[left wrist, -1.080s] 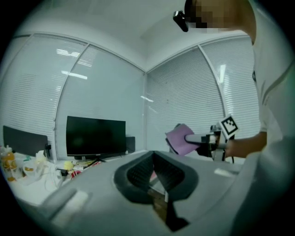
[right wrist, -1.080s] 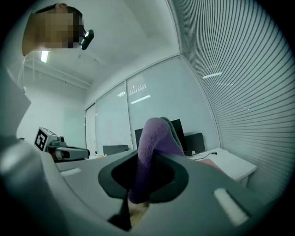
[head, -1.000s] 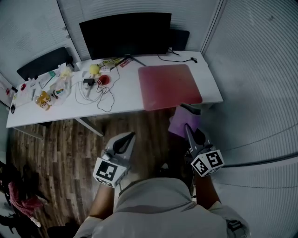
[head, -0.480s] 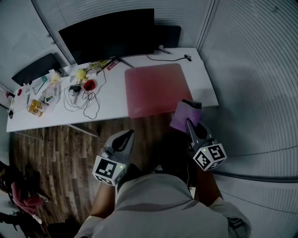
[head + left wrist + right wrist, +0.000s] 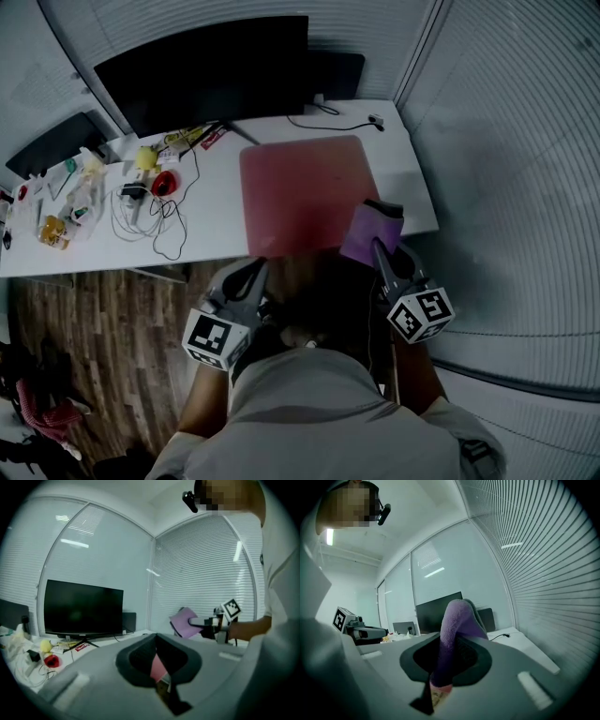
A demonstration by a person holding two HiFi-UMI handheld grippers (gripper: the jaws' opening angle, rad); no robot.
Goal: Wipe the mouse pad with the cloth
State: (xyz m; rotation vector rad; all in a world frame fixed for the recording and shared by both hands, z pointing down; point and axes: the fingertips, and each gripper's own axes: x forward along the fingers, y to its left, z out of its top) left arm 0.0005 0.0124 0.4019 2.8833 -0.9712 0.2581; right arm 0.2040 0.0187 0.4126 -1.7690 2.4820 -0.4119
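Note:
A reddish mouse pad (image 5: pixel 300 187) lies flat on the white desk (image 5: pixel 211 211), right of the middle. My right gripper (image 5: pixel 378 246) is shut on a purple cloth (image 5: pixel 371 232), which it holds in the air over the desk's front edge, by the pad's near right corner. In the right gripper view the cloth (image 5: pixel 457 620) stands up from between the jaws. My left gripper (image 5: pixel 259 267) hangs shut and empty just short of the desk's front edge, below the pad's near left corner. From the left gripper view the cloth (image 5: pixel 183 622) shows to the right.
A black monitor (image 5: pixel 211 70) stands at the back of the desk. Cables (image 5: pixel 159 211), a red object (image 5: pixel 165 181), a yellow object (image 5: pixel 145 157) and small clutter fill the desk's left part. A slatted wall (image 5: pixel 506 169) runs close on the right. Wooden floor (image 5: pixel 103 347) lies below.
The desk has come nearer in the head view. Both grippers have moved forward; the cloth in the right gripper now reaches the desk's front edge.

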